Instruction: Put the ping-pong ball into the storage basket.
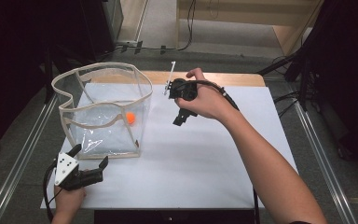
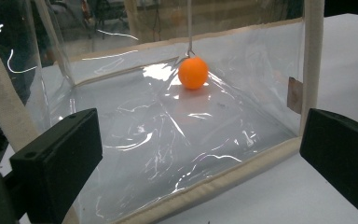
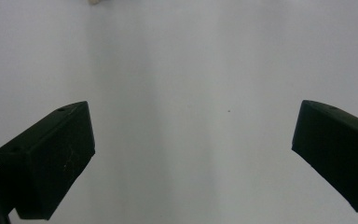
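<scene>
Bag (image 1: 103, 109) edge betw. left hand-held gripper (image 2: 196, 154) jaws.

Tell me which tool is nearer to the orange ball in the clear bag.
Right, narrowly. The right tool hangs above the white sheet just beyond the clear bag's side, near the orange ball. The left tool waits open at the bag's near bottom edge.

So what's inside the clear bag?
One orange ball lies on the bag's floor near the far wall. The walls are see-through, so little is covered; glare hides small patches of the floor.
</scene>
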Motion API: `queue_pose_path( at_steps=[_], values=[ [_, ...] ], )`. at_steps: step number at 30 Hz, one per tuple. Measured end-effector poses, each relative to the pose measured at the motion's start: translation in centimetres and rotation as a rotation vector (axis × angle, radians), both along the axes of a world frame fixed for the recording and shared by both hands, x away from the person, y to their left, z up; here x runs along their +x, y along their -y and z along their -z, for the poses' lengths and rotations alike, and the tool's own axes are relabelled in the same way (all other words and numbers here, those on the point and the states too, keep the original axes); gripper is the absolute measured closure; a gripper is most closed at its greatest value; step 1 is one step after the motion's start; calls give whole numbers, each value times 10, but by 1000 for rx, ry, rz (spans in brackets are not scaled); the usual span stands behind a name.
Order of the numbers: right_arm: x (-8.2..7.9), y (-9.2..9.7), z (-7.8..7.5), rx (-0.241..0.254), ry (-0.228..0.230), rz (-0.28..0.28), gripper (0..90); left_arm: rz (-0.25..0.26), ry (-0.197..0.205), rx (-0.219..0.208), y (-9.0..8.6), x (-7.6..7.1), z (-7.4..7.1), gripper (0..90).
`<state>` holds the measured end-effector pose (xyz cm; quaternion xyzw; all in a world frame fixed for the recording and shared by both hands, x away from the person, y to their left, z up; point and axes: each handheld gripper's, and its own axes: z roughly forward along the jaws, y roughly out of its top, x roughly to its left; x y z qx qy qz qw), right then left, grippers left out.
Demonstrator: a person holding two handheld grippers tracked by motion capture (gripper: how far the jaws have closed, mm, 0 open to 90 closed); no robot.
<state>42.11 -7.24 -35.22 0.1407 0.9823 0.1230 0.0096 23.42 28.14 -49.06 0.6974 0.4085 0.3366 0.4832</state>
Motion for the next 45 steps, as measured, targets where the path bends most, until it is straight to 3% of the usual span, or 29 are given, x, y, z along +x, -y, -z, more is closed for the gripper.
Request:
queue_pose_path(
  at_steps=[7, 19, 32, 45],
  values=[
    [-6, 15, 13, 47, 2, 11, 0, 0, 1, 1, 0, 0, 0, 0],
    [-21, 38, 31, 169, 32, 55, 0, -1, 0, 8, 0, 0, 0, 0],
    [-35, 67, 52, 365, 88, 109, 0, 0, -1, 11, 1, 0, 0, 0],
    [-56, 97, 83, 479, 136, 182, 0, 0, -2, 11, 0, 0, 0, 0]
  ],
)
